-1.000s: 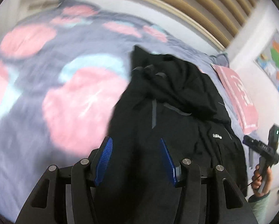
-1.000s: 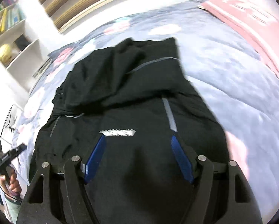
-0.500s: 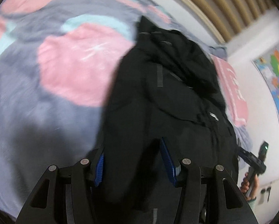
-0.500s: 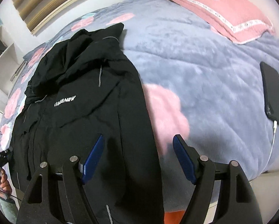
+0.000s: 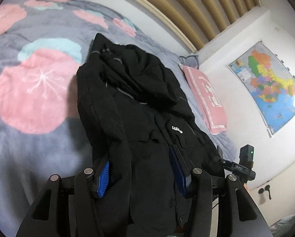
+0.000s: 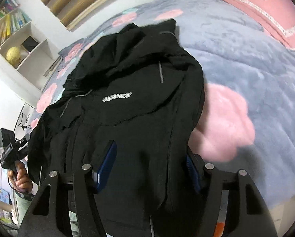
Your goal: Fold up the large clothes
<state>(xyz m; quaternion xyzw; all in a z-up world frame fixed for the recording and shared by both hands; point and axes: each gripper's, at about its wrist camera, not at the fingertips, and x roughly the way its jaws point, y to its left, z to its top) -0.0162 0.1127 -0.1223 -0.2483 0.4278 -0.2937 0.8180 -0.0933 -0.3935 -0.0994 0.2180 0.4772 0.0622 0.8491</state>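
Note:
A large black hooded jacket with a white chest logo lies lengthwise on the bed, hood at the far end. My left gripper is at its near end by the left edge. Its jaws stand apart with loose fabric between the blue pads, and a fold drapes over the left one. My right gripper is at the near end by the right edge. Its jaws are closing with fabric bunched between them, and the cloth partly hides the right pad.
The jacket rests on a grey fleece blanket with pink flowers. A pink pillow lies at the far right of the bed. A wall map hangs on the right, and a bookshelf stands on the left. A hand grips the left handle.
Both grippers have come down onto the jacket's near end. Fabric now sits between each pair of pads. The right jaws stand narrower than before.

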